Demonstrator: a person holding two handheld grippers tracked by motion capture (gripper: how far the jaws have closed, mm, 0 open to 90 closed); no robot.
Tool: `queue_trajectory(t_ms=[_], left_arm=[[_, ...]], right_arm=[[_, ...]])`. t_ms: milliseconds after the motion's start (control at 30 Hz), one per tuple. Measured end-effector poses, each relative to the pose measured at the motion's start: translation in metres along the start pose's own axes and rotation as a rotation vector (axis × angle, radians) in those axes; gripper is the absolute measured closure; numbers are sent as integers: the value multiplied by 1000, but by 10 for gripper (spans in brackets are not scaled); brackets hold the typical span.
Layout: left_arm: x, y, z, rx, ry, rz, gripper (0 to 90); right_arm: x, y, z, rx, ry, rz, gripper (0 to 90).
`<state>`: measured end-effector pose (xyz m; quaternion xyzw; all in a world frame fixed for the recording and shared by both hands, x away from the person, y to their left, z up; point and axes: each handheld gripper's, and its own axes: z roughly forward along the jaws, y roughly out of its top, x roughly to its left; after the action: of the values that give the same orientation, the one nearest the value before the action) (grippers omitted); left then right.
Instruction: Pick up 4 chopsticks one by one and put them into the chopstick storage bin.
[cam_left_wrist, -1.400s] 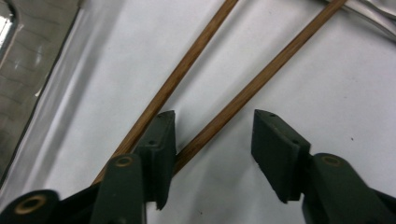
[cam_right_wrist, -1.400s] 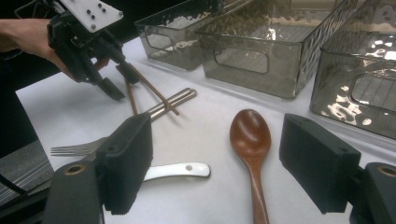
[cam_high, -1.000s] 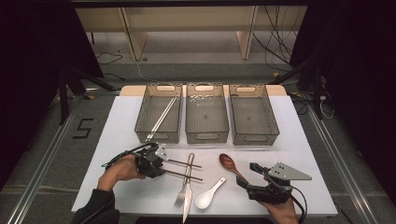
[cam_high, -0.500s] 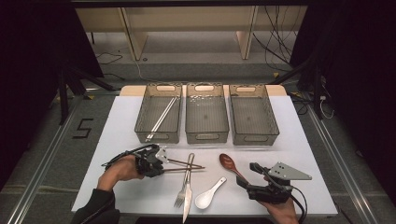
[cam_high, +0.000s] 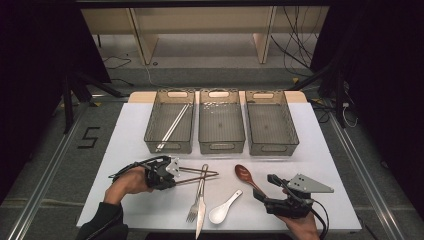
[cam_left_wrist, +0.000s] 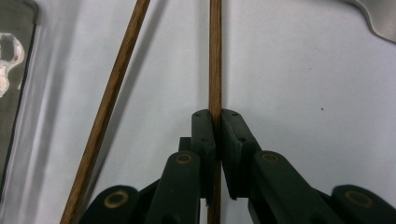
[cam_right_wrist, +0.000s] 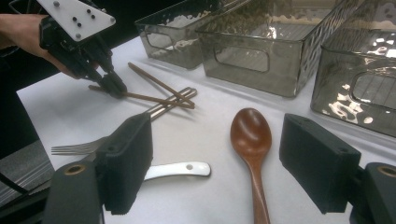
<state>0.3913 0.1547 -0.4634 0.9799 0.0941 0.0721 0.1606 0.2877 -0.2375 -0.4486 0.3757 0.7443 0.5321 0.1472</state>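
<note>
My left claw (cam_left_wrist: 214, 122) is pinched on one wooden chopstick (cam_left_wrist: 215, 56); its jaws have just been closing, and the left gripper view shows the stick clamped between both pads. That view also shows the second chopstick (cam_left_wrist: 112, 100) lying free on the white table (cam_left_wrist: 299, 84), angled away from the clamped one. The high view shows what that close view cannot: both chopsticks (cam_high: 197, 173) run from my left claw (cam_high: 172, 174) to cross the fork (cam_high: 198, 192), which lies beside the table knife (cam_high: 200, 220). My right claw (cam_right_wrist: 215, 163) is spread wide, with nothing between the pads. The right gripper view places the brown wooden spoon (cam_right_wrist: 252, 140) on the table beyond its jaws, right of the fork (cam_right_wrist: 93, 145), with the white ceramic spoon (cam_right_wrist: 180, 169) nearer the fork. The high view shows three grey bins (cam_high: 222, 145) beyond the fork.
</note>
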Motion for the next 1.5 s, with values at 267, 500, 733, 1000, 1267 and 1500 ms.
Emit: queue_trajectory(t_ms=[267,500,733,1000,1267,1500], left_arm=[[-1,2,-5,-14,-7,1,840],[-1,5,-12,-46,18,-16,840],[1,7,-20,-91,59,-41,839],[2,10,-28,-134,95,-50,839],[7,15,-39,-197,156,-99,839],[16,18,-47,-248,168,-180,839]], right_arm=[[0,0,0,0,1,0,267],[0,0,0,-1,1,-1,266],[0,0,0,0,1,1,266],[0,0,0,2,1,3,266],[-1,-1,0,0,-1,6,266],[-1,-1,-1,0,-3,6,266]])
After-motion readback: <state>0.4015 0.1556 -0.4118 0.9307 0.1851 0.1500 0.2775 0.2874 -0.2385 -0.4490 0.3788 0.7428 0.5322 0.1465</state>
